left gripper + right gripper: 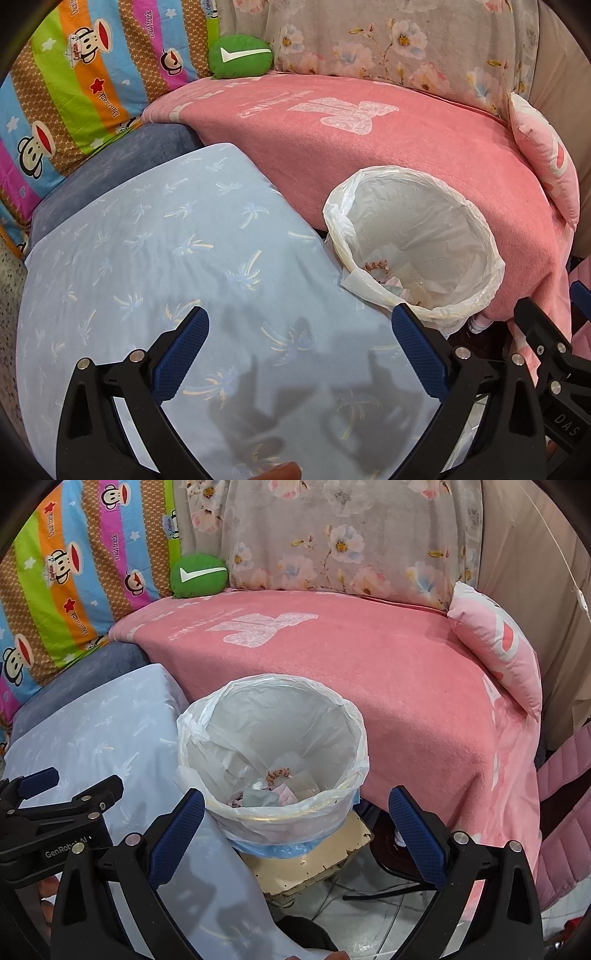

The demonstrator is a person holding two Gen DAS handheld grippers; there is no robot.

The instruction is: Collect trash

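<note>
While you hover over the bin | right gripper fingers apart, empty | left gripper fingers apart, empty over pale-blue sheet

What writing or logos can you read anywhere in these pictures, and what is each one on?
"Paul frank": striped monkey quilt.
"Captain": the monkey's hat on that quilt; smaller print unreadable.
"GenRobot.AI": left gripper body.
"DAS": right gripper body.
White tick sign, no words: green cushion.
Pale lettering on pink blanket: too faint to read.
</note>
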